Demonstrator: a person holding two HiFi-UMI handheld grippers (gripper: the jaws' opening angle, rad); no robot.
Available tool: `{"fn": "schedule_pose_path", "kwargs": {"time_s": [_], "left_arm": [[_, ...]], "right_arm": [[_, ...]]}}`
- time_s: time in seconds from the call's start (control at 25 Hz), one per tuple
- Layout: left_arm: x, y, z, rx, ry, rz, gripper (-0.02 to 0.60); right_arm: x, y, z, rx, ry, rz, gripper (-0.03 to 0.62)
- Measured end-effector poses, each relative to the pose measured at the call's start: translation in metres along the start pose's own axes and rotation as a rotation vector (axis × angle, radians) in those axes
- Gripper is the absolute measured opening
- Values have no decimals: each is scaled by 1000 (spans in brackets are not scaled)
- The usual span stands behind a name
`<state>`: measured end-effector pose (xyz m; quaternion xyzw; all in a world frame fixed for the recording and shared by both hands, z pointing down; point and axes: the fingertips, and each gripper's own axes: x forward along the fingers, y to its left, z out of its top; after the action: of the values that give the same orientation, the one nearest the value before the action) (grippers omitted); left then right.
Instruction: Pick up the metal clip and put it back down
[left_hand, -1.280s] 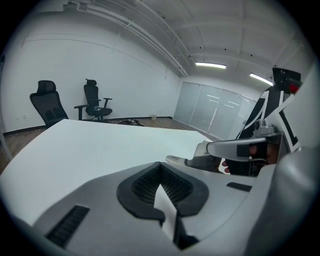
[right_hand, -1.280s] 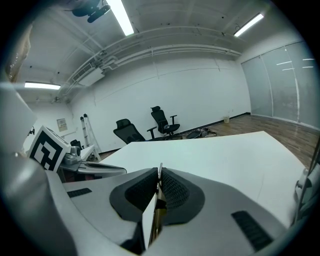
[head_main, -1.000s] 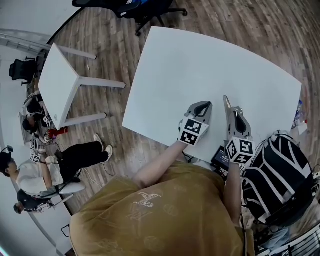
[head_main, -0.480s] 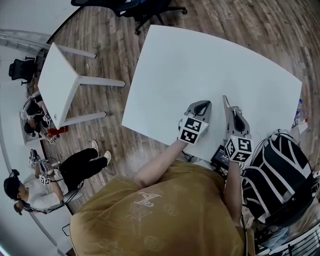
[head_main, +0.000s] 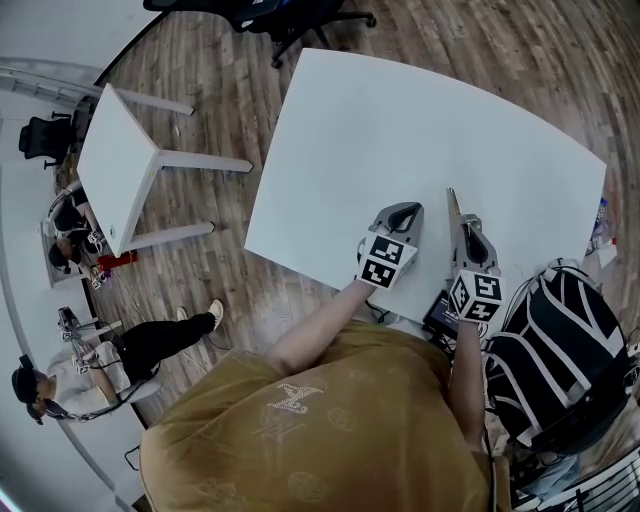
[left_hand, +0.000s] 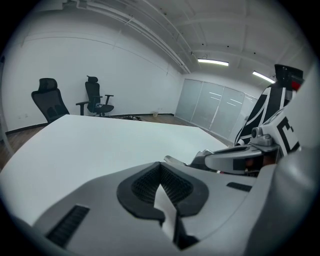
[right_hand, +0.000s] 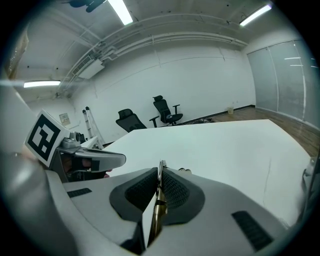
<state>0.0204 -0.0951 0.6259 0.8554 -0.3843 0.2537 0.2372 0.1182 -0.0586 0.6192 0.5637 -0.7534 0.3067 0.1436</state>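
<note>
Head view: our right hand-held gripper (head_main: 460, 222) holds a thin silvery metal clip (head_main: 449, 201) over the white surface (head_main: 400, 120). Left gripper view: our left hand-held gripper (left_hand: 161, 167) is closed and empty. Right gripper view: we see the clip clamped edge-on, brassy lower down.

An open office or meeting room. Ahead of the left hand-held gripper (left_hand: 161, 172), a wide white tabletop (left_hand: 90, 145) runs toward black swivel chairs (left_hand: 97, 97) by a plain white wall (left_hand: 100, 65). To its right stands a glass partition (left_hand: 210, 107) under ceiling strip lights (left_hand: 213, 62). To its left lie a wood-plank floor (head_main: 220, 110) and a second white table (head_main: 115, 165).
</note>
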Motion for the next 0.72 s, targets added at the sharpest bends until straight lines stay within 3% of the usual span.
{"fn": "schedule_pose_path", "kwargs": {"time_s": [0.48, 0.72], "left_arm": [[-1, 2, -3, -10, 6, 7, 6], [-5, 5, -6, -9, 11, 4, 6]], "right_arm": [[2, -14, -5, 72, 35, -16, 31], [6, -17, -10, 2, 85, -68, 65]]}}
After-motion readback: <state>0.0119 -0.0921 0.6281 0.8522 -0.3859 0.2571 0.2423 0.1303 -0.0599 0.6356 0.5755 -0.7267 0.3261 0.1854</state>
